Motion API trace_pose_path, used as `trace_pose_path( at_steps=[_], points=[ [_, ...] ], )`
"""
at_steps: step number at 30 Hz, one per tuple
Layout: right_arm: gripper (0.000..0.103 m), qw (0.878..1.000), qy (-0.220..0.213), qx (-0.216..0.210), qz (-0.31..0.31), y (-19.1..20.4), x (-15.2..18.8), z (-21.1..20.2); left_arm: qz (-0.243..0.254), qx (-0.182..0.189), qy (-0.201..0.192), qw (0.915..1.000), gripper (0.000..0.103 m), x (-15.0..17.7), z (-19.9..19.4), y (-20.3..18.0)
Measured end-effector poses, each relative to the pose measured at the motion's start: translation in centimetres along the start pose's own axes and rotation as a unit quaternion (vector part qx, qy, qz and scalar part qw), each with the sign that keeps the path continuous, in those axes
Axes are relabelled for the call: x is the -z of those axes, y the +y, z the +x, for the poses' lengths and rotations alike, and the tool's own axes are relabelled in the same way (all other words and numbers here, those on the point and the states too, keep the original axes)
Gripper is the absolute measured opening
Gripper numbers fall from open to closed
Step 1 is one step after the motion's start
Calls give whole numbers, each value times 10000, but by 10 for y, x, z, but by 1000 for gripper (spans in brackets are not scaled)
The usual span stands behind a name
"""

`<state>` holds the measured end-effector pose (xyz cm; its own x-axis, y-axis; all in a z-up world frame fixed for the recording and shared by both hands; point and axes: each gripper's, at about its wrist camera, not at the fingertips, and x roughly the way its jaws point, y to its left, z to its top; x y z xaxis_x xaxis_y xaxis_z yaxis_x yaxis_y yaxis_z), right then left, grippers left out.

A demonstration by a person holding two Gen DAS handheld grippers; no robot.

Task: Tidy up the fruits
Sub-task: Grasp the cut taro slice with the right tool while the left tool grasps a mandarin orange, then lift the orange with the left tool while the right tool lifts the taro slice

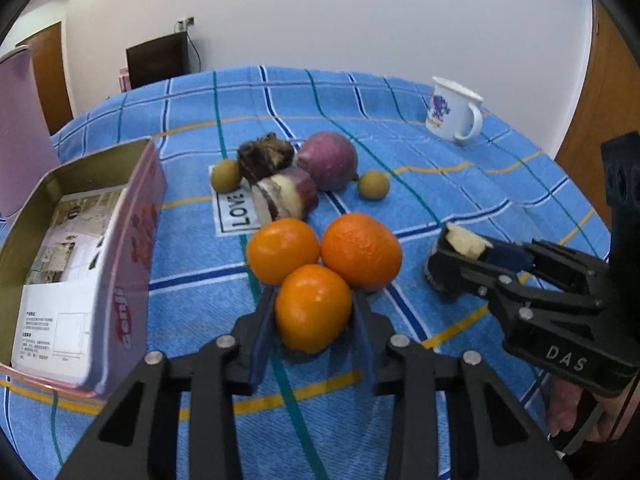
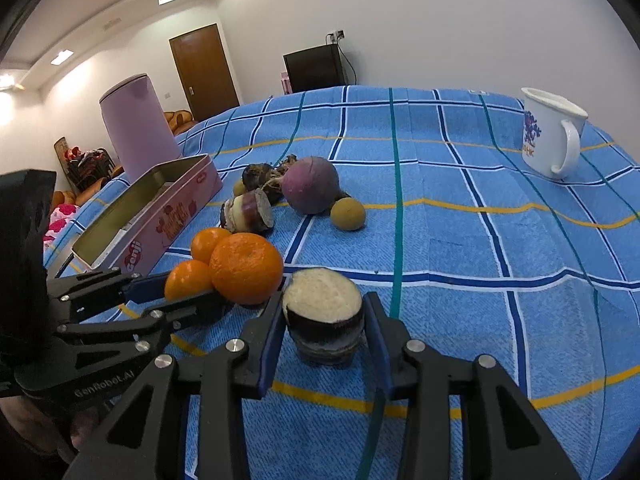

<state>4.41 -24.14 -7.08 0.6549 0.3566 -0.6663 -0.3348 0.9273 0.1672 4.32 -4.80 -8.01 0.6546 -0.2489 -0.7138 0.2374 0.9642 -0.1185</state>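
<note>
Three oranges lie bunched on the blue checked cloth [image 1: 480, 200]. My left gripper [image 1: 314, 300] is shut on the nearest orange [image 1: 312, 308], one pad against each side; the right wrist view shows this gripper [image 2: 188, 290] at the left. The other two oranges [image 1: 282, 250] [image 1: 362, 250] touch the held one from behind. My right gripper [image 2: 324, 304] is shut on a dark-skinned cut chunk [image 2: 324, 316] with a pale top, standing on the cloth. In the left wrist view that gripper [image 1: 460, 264] is right of the oranges.
An open pink tin [image 1: 136, 240] with printed paper inside lies at the left. Behind the oranges are a purple round root [image 1: 330, 160], another cut chunk [image 1: 286, 196], a dark knobbly root [image 1: 264, 156] and two small brown fruits [image 1: 226, 175] [image 1: 373, 185]. A white mug [image 1: 454, 110] stands far right.
</note>
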Motion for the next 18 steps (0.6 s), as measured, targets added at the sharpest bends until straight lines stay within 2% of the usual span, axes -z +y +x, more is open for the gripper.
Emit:
trace_pose_path(
  at_steps=[9,18],
  points=[
    [40,9995,-273,-67,-172,7,2,-8,-60,-29,-648,9979,38,0,-21,4],
    [40,9979,-506,-100,-386,14,5,-16,37,-136,-1016,9947,38,2,-32,0]
  ],
)
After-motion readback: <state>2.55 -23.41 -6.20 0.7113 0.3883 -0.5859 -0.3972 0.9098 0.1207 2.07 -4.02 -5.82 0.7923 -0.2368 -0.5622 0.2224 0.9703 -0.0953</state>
